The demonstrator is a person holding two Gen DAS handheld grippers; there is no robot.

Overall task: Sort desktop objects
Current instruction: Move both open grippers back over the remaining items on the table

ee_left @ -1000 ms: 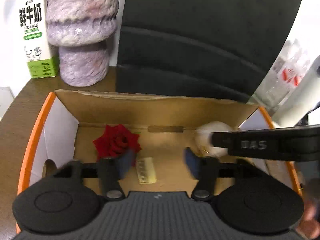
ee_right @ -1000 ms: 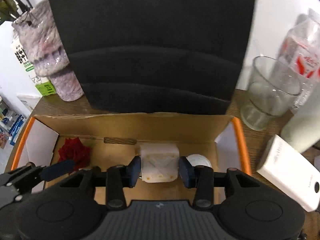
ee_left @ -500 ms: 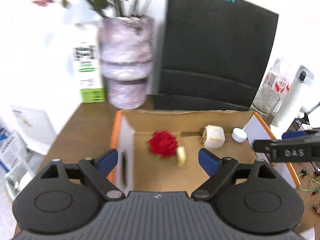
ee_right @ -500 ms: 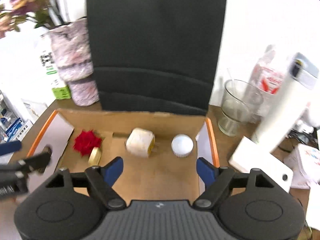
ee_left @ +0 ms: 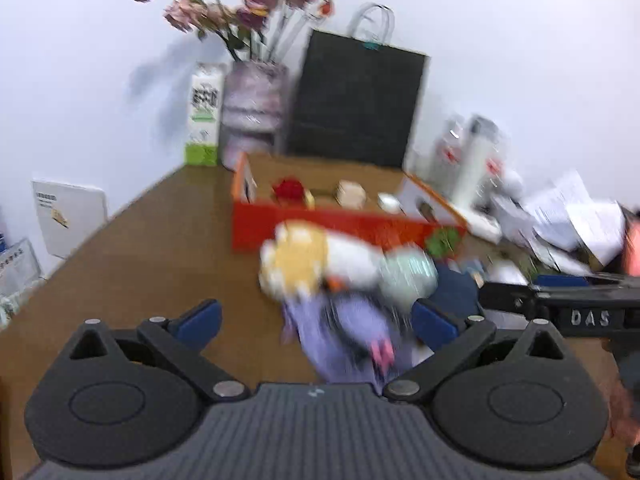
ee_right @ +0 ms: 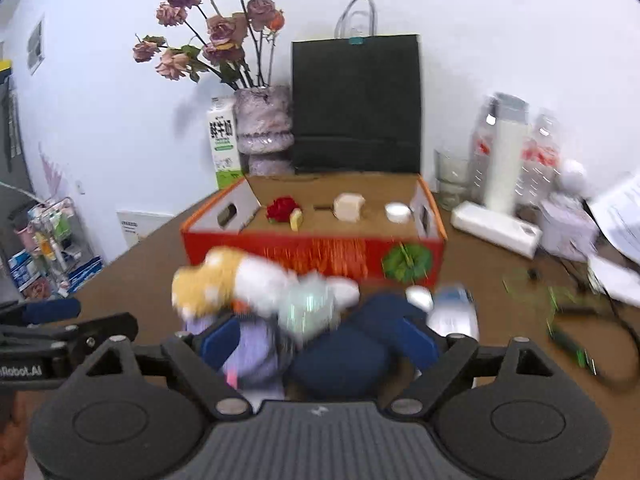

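Grippers, L (ee_left: 316, 322) & R (ee_right: 318, 340): I see both jaws just widened, gaping, empty, over blurred toys (ee_right: 256, 292); box (ee_right: 312, 252) behind.

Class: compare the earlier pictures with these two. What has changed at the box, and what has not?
Both grippers have drawn back from the box, jaws just opening: the right gripper let go of the cream cube, which is left inside. The left gripper holds nothing. The red flower and white cap stayed put.
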